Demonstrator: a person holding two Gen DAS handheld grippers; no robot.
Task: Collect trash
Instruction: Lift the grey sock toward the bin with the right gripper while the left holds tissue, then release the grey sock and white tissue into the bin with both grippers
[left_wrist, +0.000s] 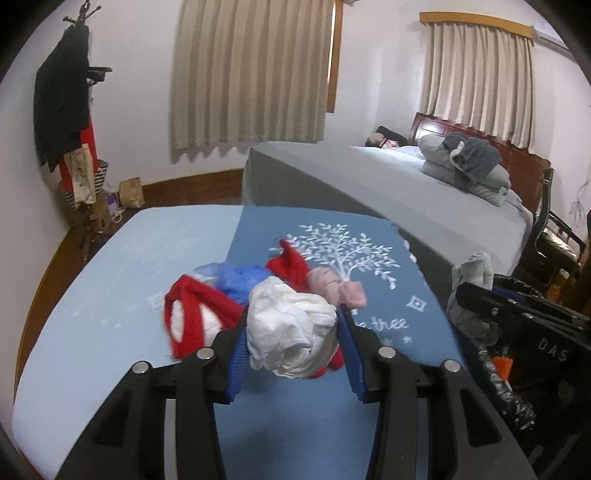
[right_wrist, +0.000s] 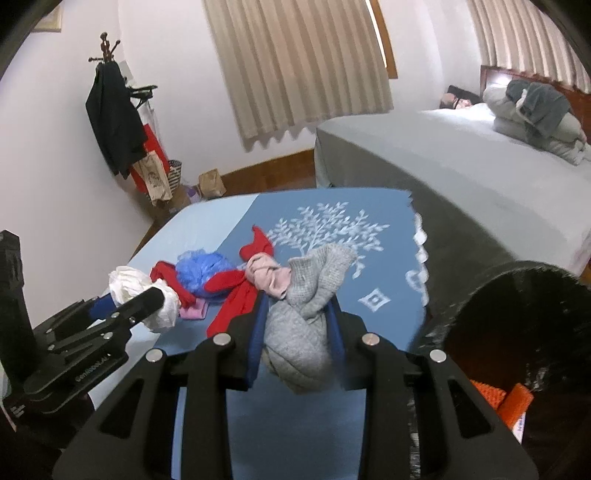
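My left gripper (left_wrist: 293, 332) is shut on a crumpled white wad (left_wrist: 291, 328), held just above the blue table (left_wrist: 325, 424); it also shows in the right wrist view (right_wrist: 129, 284). My right gripper (right_wrist: 297, 325) is shut on a grey knitted sock (right_wrist: 303, 325), which also shows in the left wrist view (left_wrist: 472, 273). On the table lie a red cloth (right_wrist: 236, 291), a blue mesh puff (right_wrist: 201, 273), a pink sock (right_wrist: 266, 275) and a pink scrap (right_wrist: 194, 312). A black bin (right_wrist: 517, 332) stands open at the right, with orange items (right_wrist: 513, 406) inside.
A bed with a grey cover (right_wrist: 461, 173) runs along the right behind the table. A coat stand with dark clothes (right_wrist: 114, 122) and paper bags (right_wrist: 212, 184) stand by the far wall. Curtains (right_wrist: 299, 66) hang at the back.
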